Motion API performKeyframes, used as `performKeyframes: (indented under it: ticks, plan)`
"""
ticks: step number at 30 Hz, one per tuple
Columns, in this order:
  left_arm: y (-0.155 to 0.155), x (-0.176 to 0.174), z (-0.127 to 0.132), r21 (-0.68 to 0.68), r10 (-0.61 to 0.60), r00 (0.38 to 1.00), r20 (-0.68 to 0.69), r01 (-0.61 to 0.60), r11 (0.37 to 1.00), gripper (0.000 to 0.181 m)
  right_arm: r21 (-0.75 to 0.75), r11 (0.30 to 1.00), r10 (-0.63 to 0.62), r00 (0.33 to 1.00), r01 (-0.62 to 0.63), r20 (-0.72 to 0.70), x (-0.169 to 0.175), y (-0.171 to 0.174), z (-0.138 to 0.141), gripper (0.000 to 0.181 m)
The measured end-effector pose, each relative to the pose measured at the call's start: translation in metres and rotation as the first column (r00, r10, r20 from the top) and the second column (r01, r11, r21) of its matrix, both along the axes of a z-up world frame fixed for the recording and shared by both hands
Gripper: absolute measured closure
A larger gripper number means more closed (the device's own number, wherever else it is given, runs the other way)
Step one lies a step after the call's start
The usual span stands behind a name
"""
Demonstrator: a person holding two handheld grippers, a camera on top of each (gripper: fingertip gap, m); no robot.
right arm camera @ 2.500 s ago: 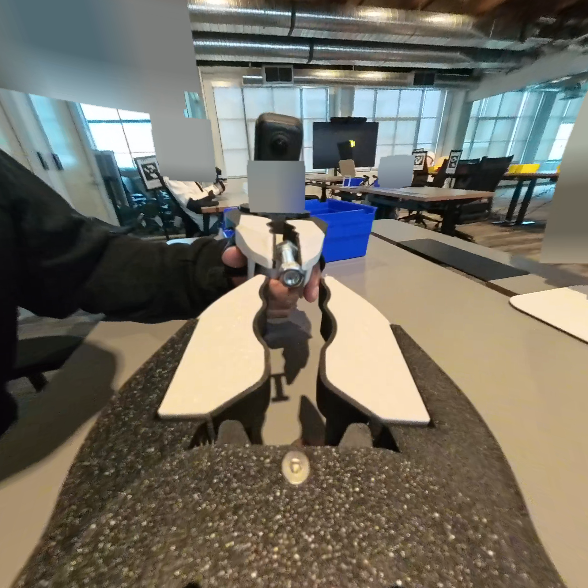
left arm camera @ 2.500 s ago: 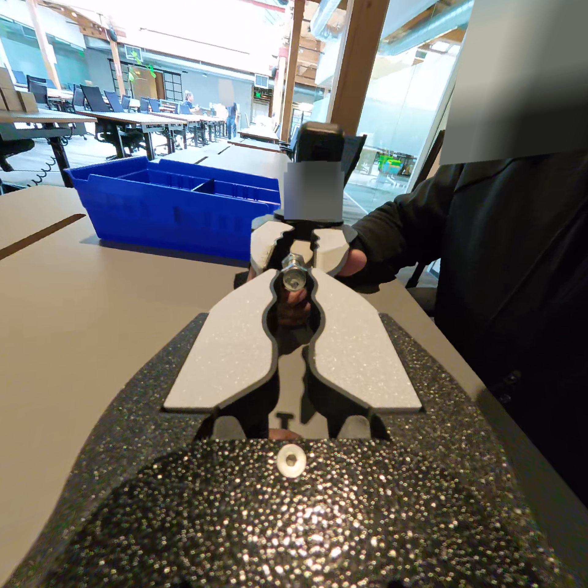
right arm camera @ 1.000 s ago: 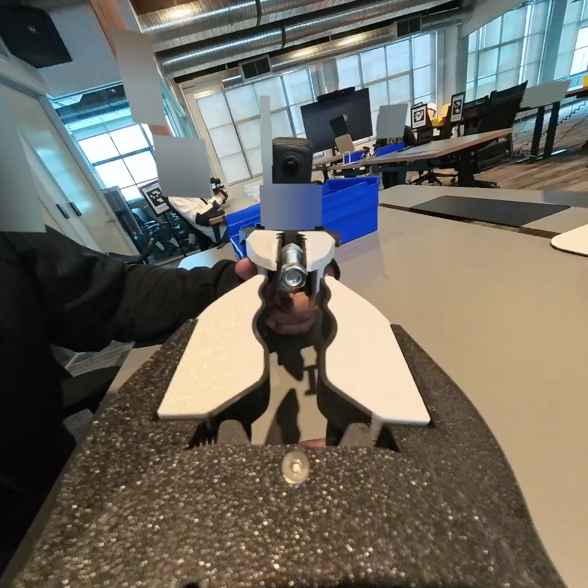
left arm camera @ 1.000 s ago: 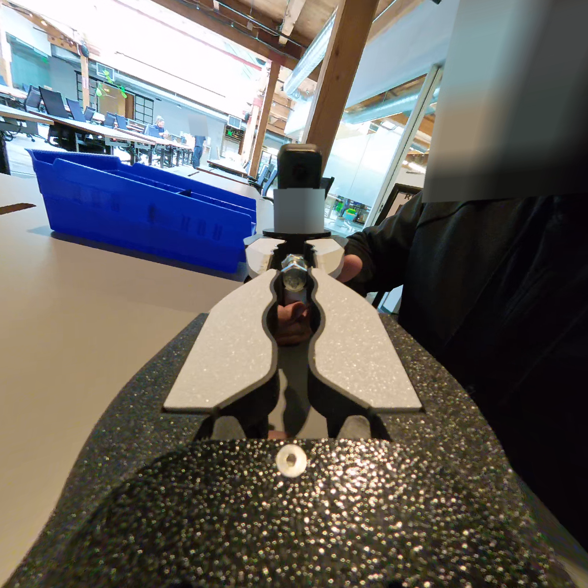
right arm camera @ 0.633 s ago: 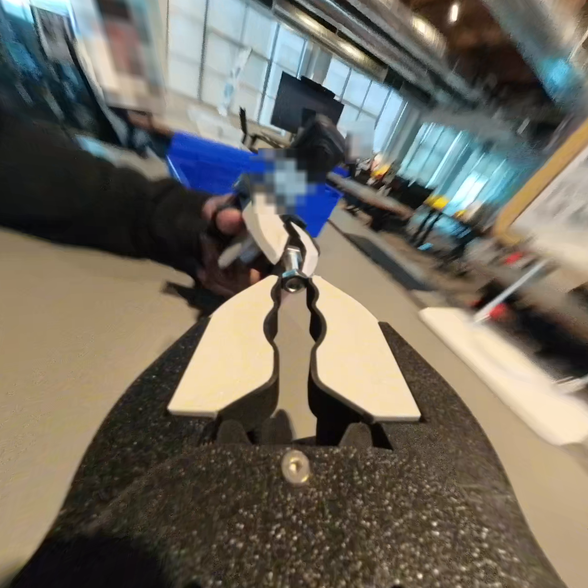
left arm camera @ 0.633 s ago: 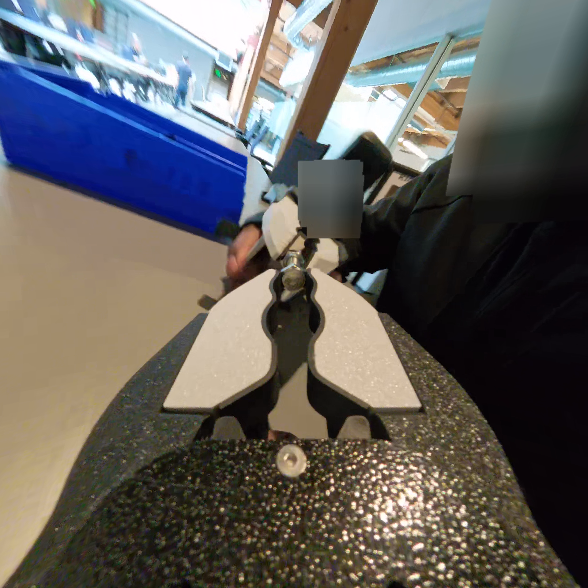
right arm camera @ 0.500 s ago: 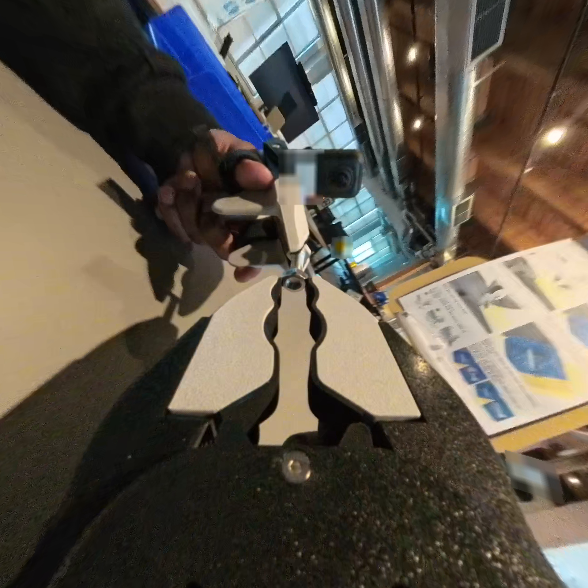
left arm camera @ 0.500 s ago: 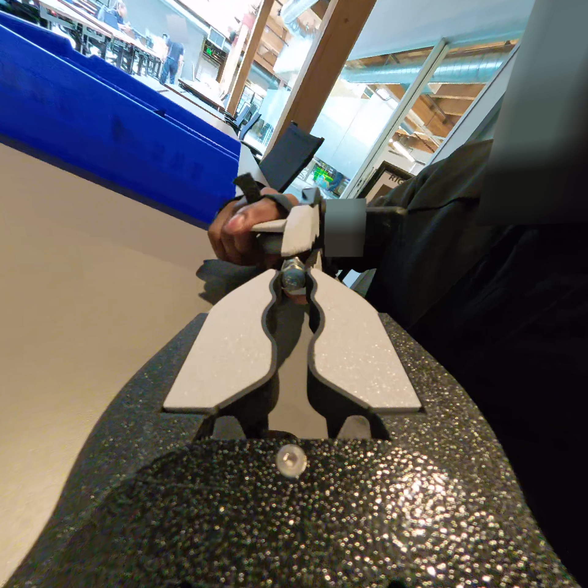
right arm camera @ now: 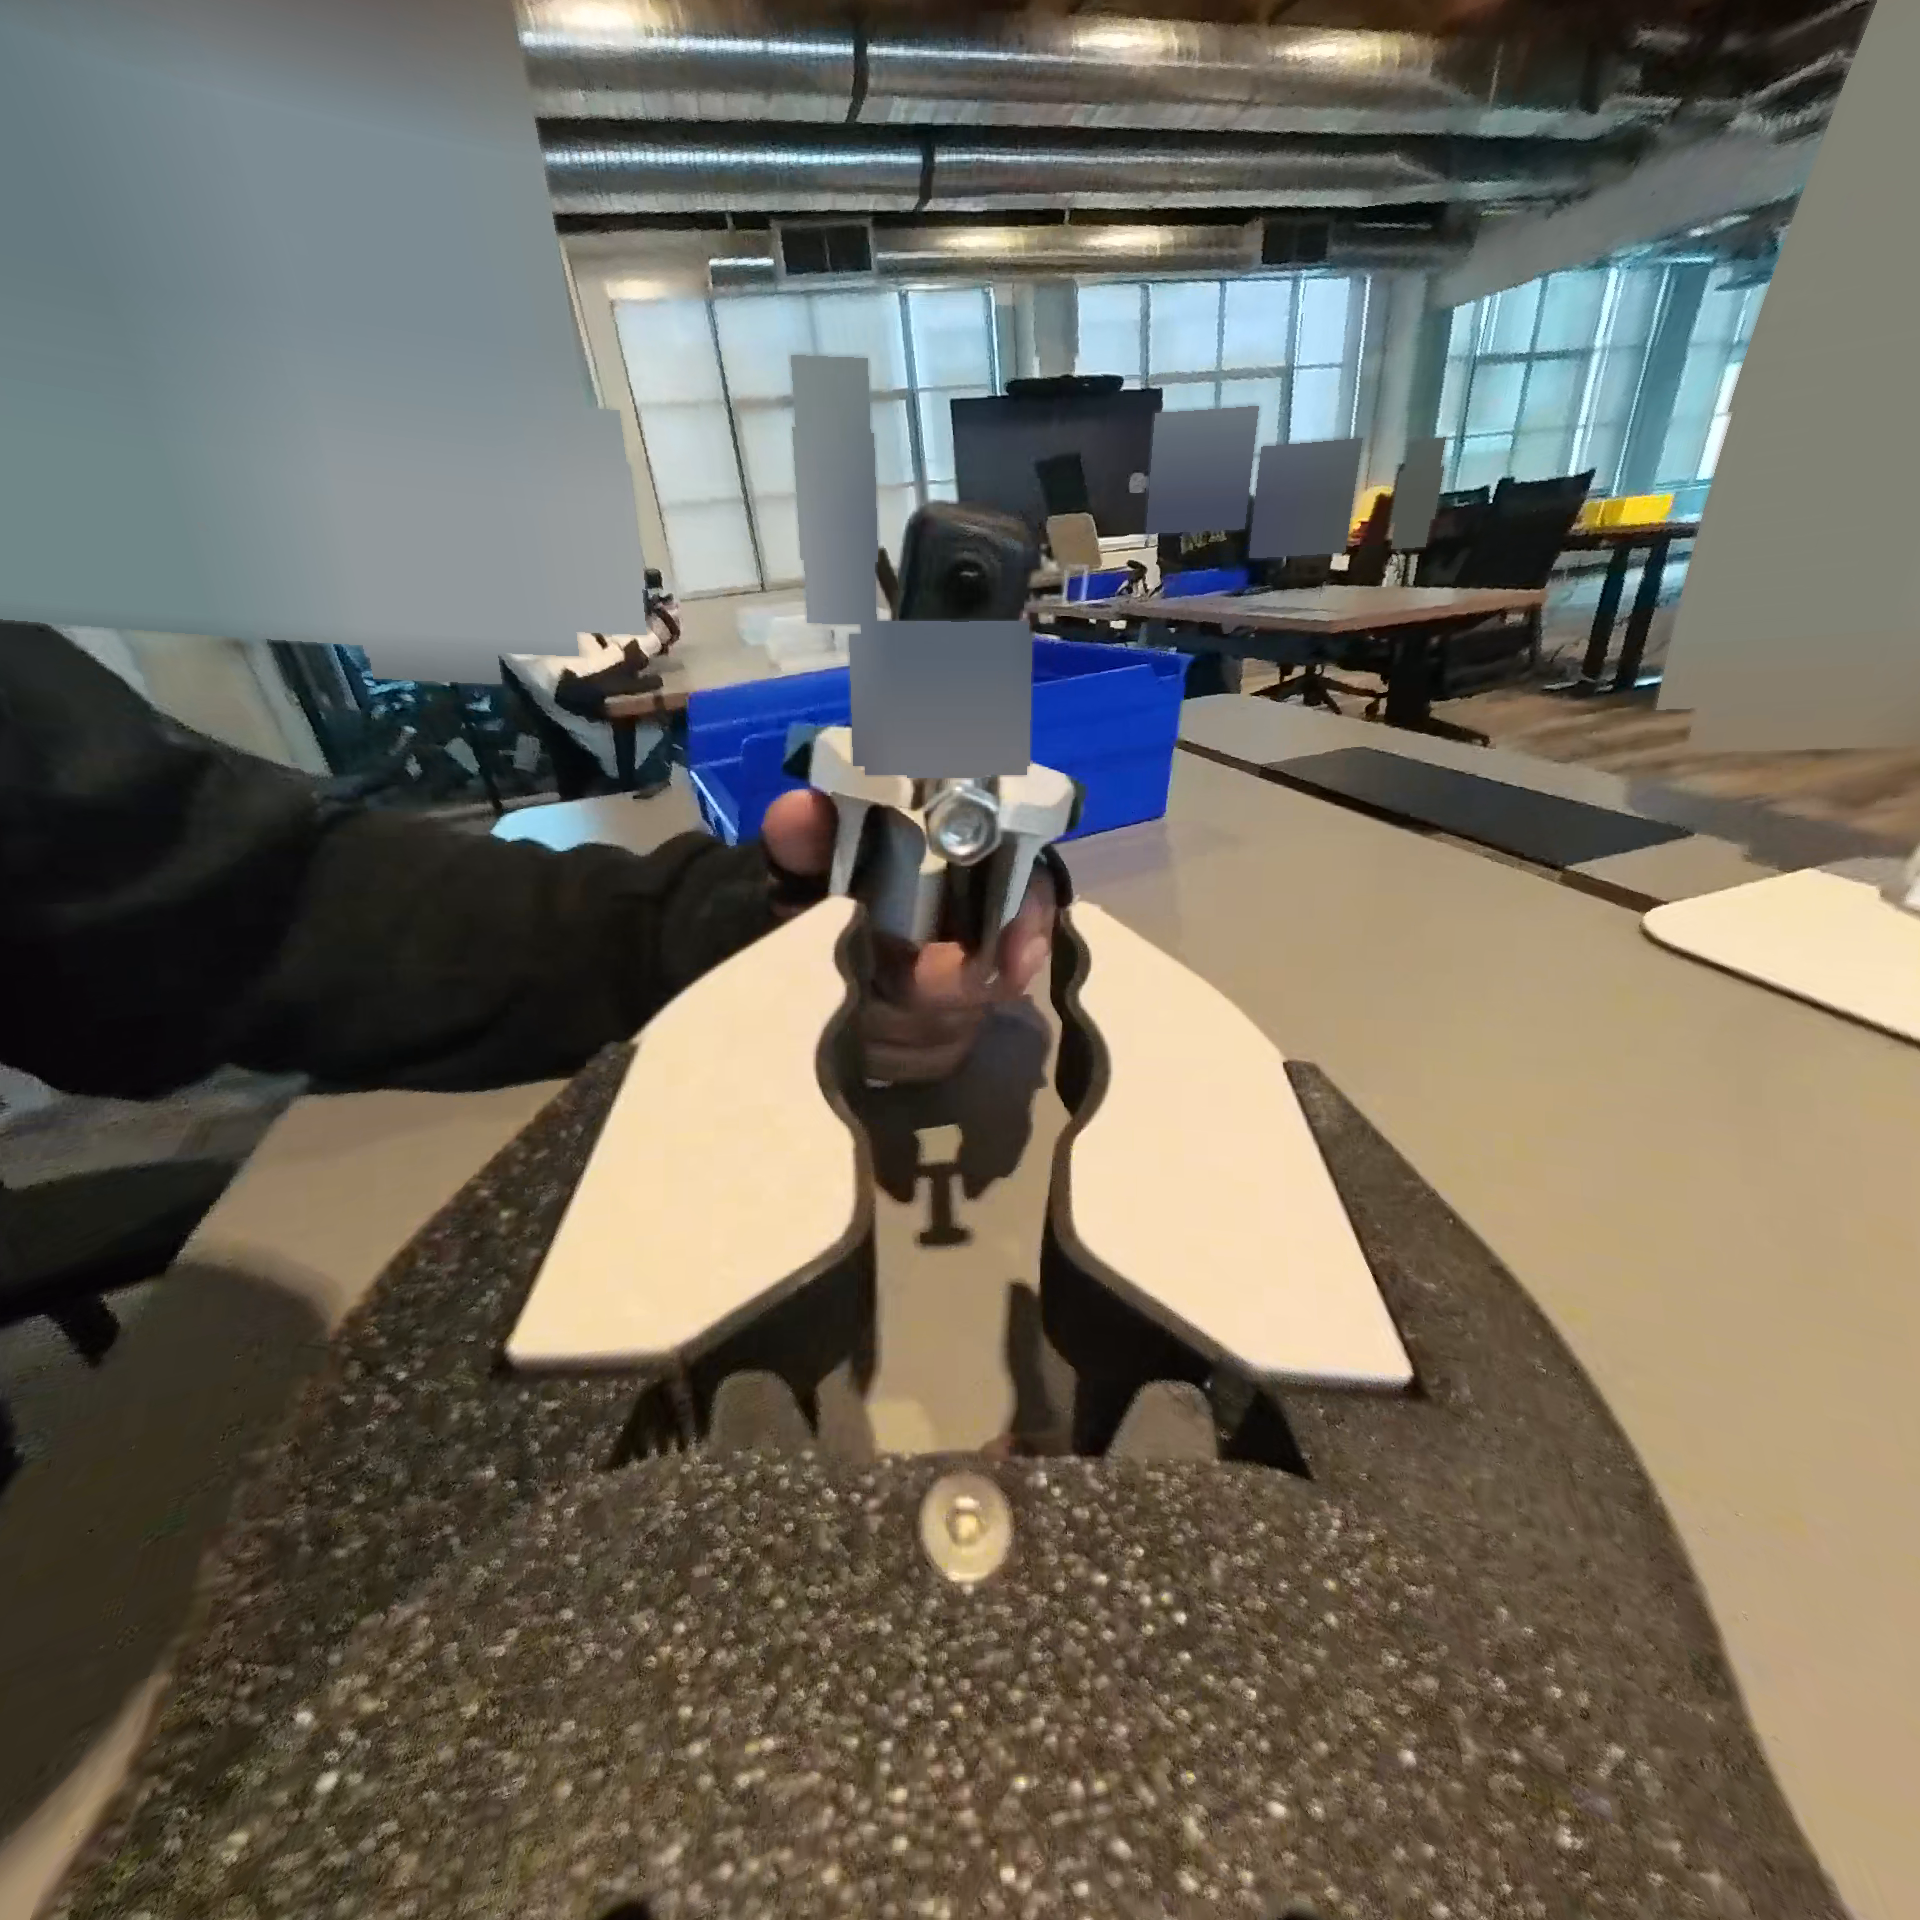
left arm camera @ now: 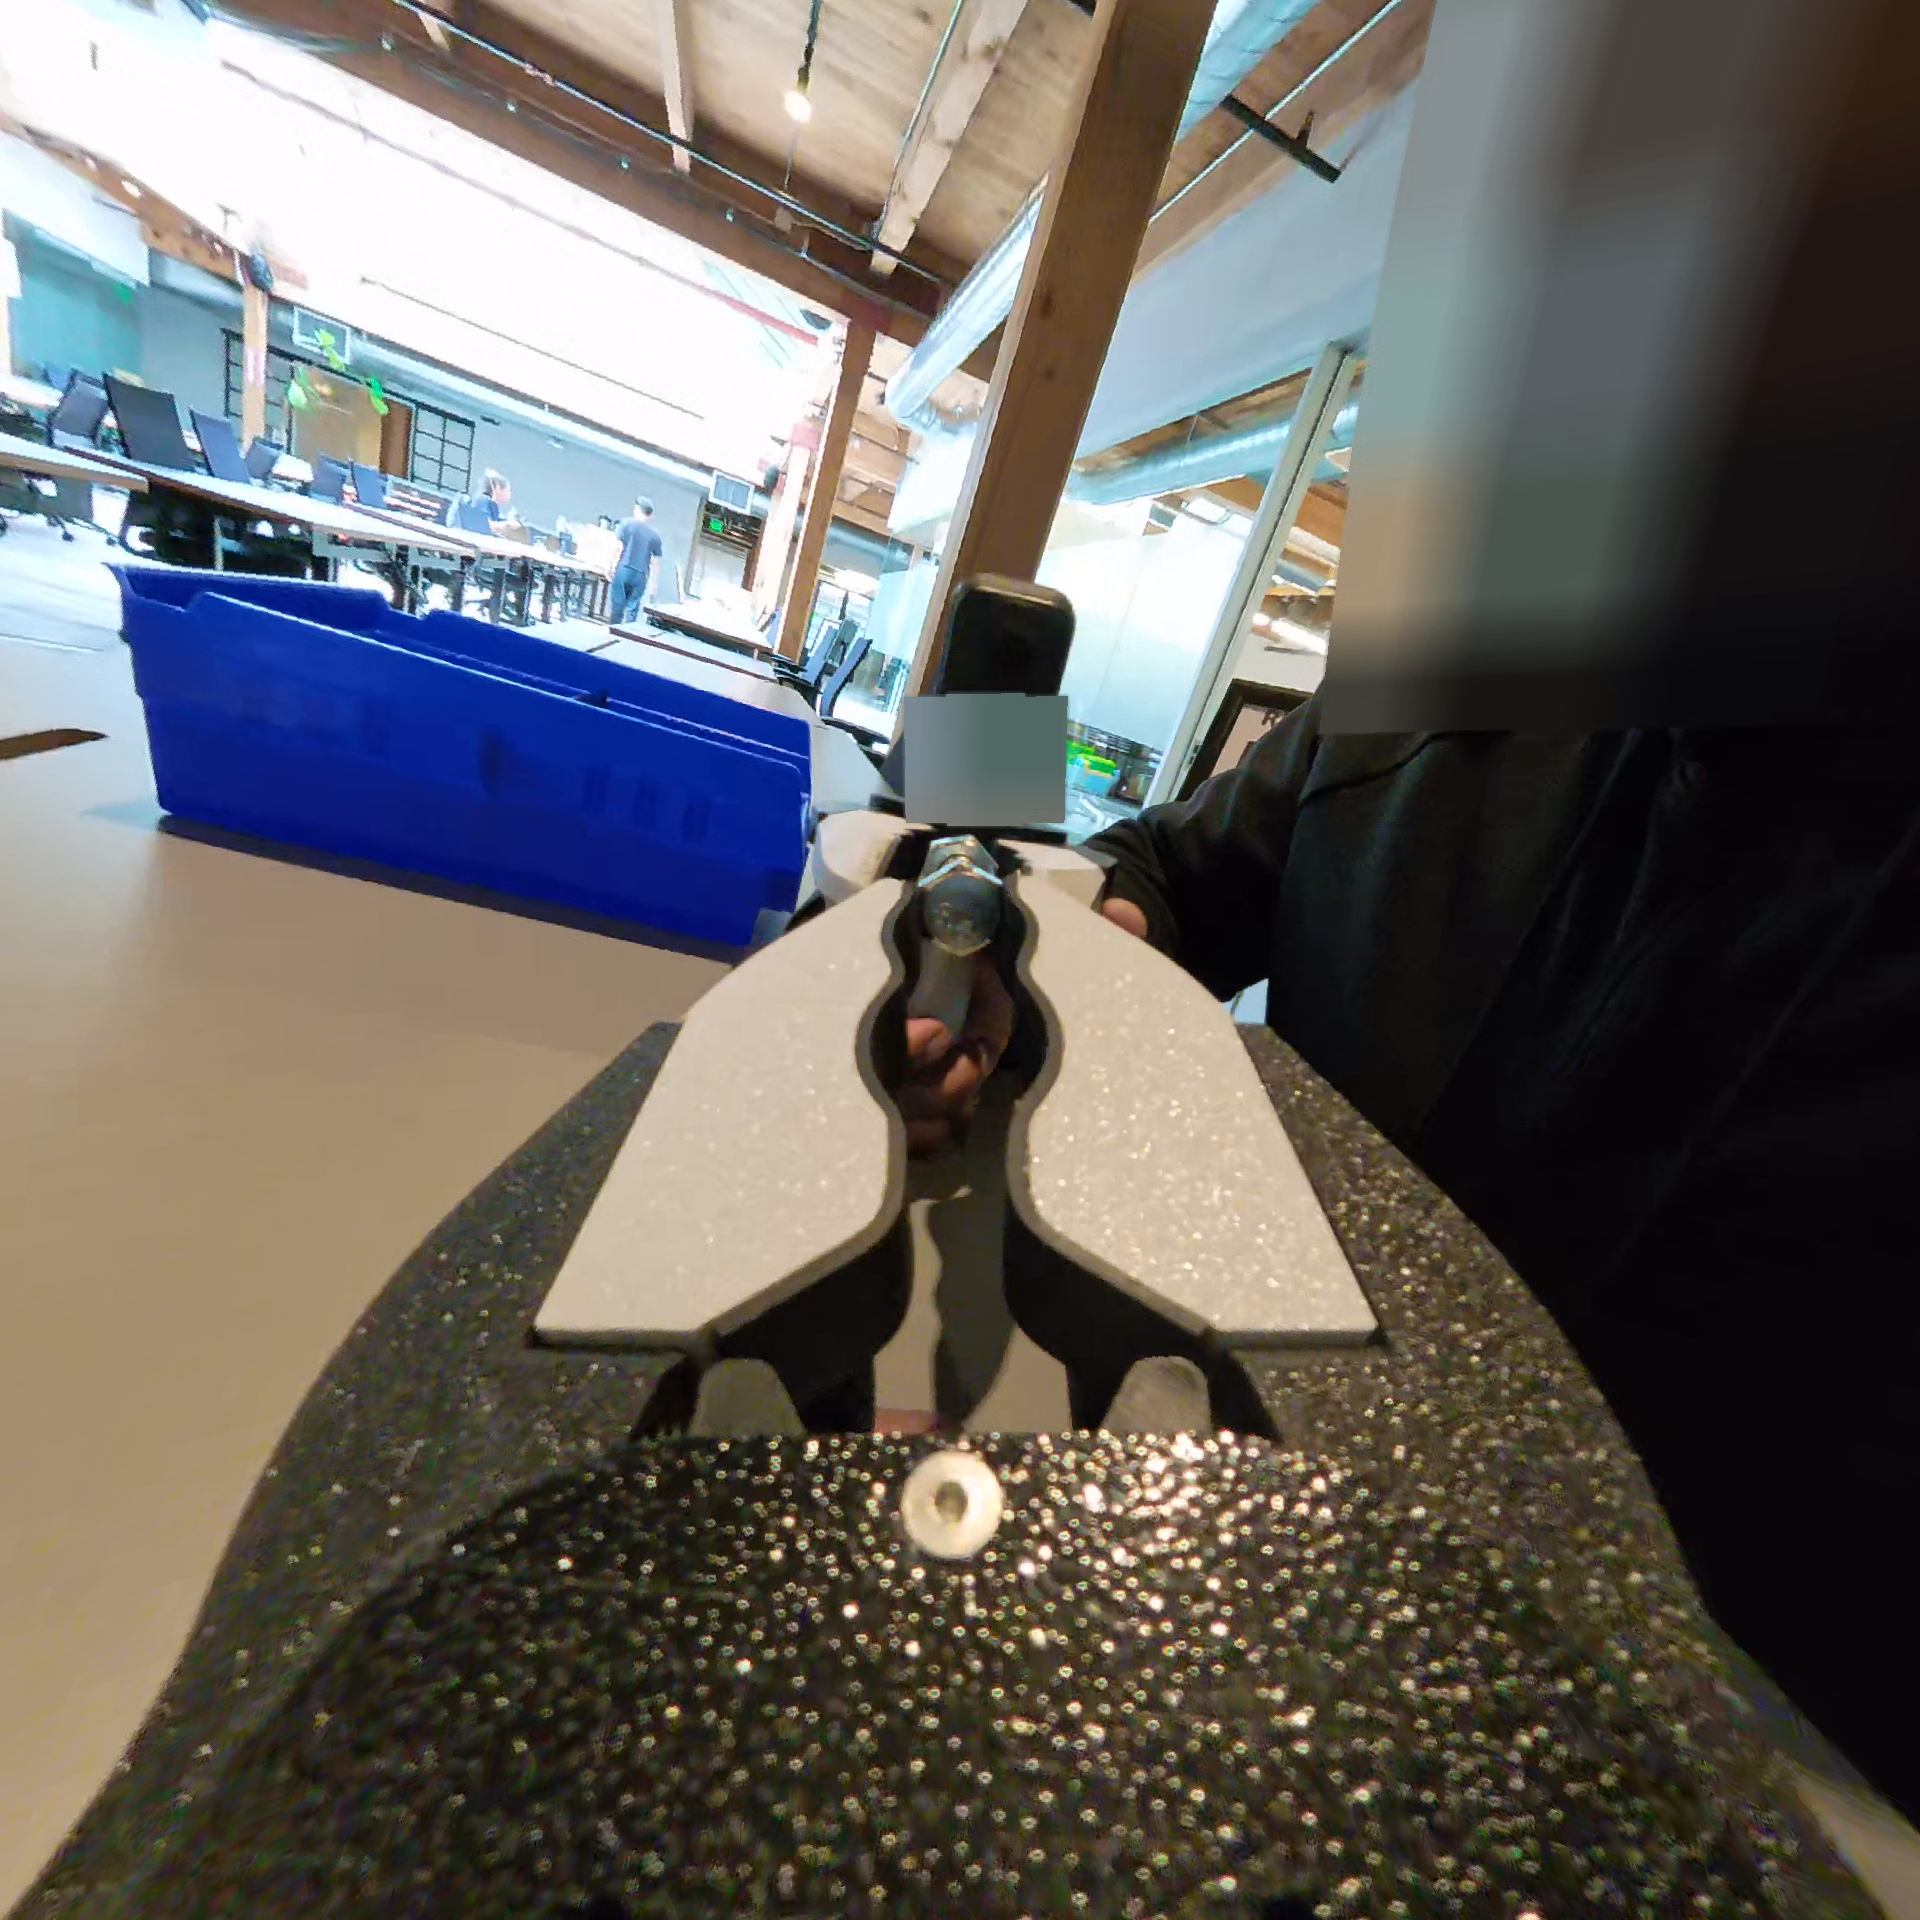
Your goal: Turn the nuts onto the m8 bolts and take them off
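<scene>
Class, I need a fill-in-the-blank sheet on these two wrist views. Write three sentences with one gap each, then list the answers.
1. The left hand-held gripper is shut on the ___.
2. The right hand-held gripper faces it with its jaws ___, holding nothing.
3. On the table behind them stands a plastic bin whose colour is ___.

Missing words: bolt; open; blue.

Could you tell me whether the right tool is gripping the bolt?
No: in the right wrist view the right tool stands open, a wide gap between its fingers, while the left tool holds the bolt.
</scene>
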State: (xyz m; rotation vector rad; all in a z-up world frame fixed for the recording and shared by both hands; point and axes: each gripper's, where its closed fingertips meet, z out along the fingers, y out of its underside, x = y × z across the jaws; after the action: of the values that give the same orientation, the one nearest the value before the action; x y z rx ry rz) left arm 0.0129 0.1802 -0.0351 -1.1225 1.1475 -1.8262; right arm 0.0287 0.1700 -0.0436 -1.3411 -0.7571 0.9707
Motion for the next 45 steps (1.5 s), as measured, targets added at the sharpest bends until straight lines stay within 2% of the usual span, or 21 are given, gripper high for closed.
performKeyframes:
  ticks: [6, 12, 14, 17, 19, 21, 22, 24, 25, 26, 27, 29, 32, 35, 39, 45]
  plan:
    - [-0.008, 0.005, -0.005, 0.070, 0.001, 0.999, -0.036, 0.001, 0.998, 0.167, -0.063, 0.998, 0.020, 0.998, -0.024, -0.056, 0.000, -0.002, 0.004, 0.150]
    - [-0.011, 0.008, -0.008, 0.098, 0.002, 0.998, -0.061, 0.004, 0.995, 0.168, -0.043, 0.999, 0.026, 0.999, -0.027, -0.036, -0.003, -0.006, 0.004, 0.153]
    - [-0.014, 0.010, -0.010, 0.116, -0.002, 0.997, -0.075, 0.011, 0.993, 0.168, -0.032, 0.999, 0.020, 0.999, -0.021, -0.025, -0.003, -0.007, 0.003, 0.159]
    - [-0.014, 0.011, -0.012, 0.117, -0.004, 0.996, -0.088, 0.015, 0.993, 0.168, 0.041, 0.999, -0.004, 0.999, 0.002, 0.038, -0.005, -0.008, 0.001, 0.166]
    - [-0.015, 0.012, -0.013, 0.046, -0.043, 0.993, -0.112, 0.048, 0.998, 0.168, 0.165, 0.986, -0.052, 0.993, 0.034, 0.109, -0.004, -0.009, 0.000, 0.166]
    - [-0.017, 0.013, -0.017, -0.117, -0.132, 0.979, -0.158, 0.114, 0.987, 0.167, 0.364, 0.930, -0.135, 0.969, 0.050, 0.209, -0.003, -0.010, -0.002, 0.167]
    - [-0.017, 0.013, -0.019, -0.178, -0.165, 0.971, -0.175, 0.133, 0.975, 0.168, 0.488, 0.872, -0.201, 0.942, 0.047, 0.268, -0.003, -0.010, -0.004, 0.166]
    - [-0.016, 0.016, -0.022, -0.200, -0.165, 0.965, -0.204, 0.124, 0.972, 0.167, 0.722, 0.692, -0.371, 0.852, -0.012, 0.369, -0.001, -0.010, -0.009, 0.166]
    - [-0.014, 0.017, -0.024, -0.198, -0.153, 0.964, -0.215, 0.111, 0.974, 0.167, 0.790, 0.611, -0.448, 0.802, -0.049, 0.395, 0.001, -0.008, -0.012, 0.167]
    - [-0.014, 0.018, -0.024, -0.199, -0.152, 0.964, -0.216, 0.109, 0.974, 0.167, 0.814, 0.577, -0.488, 0.772, -0.067, 0.409, 0.002, -0.007, -0.012, 0.166]
    - [-0.014, 0.017, -0.022, -0.199, -0.151, 0.968, -0.201, 0.110, 0.974, 0.167, 0.803, 0.593, -0.487, 0.770, -0.056, 0.413, 0.003, -0.007, -0.011, 0.165]
    - [-0.009, 0.015, -0.014, -0.211, -0.129, 0.981, -0.145, 0.097, 0.973, 0.167, 0.718, 0.696, -0.420, 0.821, 0.017, 0.388, 0.003, -0.006, -0.005, 0.156]
    - [-0.004, 0.010, -0.002, -0.254, -0.130, 0.990, -0.049, 0.113, 0.961, 0.167, 0.518, 0.850, -0.299, 0.898, 0.097, 0.322, 0.004, -0.004, 0.003, 0.149]
    - [-0.002, 0.007, 0.006, -0.295, -0.142, 0.989, 0.028, 0.144, 0.945, 0.168, 0.291, 0.949, -0.196, 0.951, 0.122, 0.240, 0.003, -0.001, 0.004, 0.147]
    - [-0.004, 0.007, 0.010, -0.308, -0.153, 0.986, 0.062, 0.165, 0.937, 0.168, 0.097, 0.990, -0.113, 0.983, 0.100, 0.144, 0.000, -0.003, 0.006, 0.147]
    - [-0.007, 0.010, 0.008, -0.292, -0.151, 0.988, 0.046, 0.158, 0.943, 0.168, -0.057, 0.994, -0.088, 0.995, 0.091, 0.055, 0.000, -0.002, 0.010, 0.153]
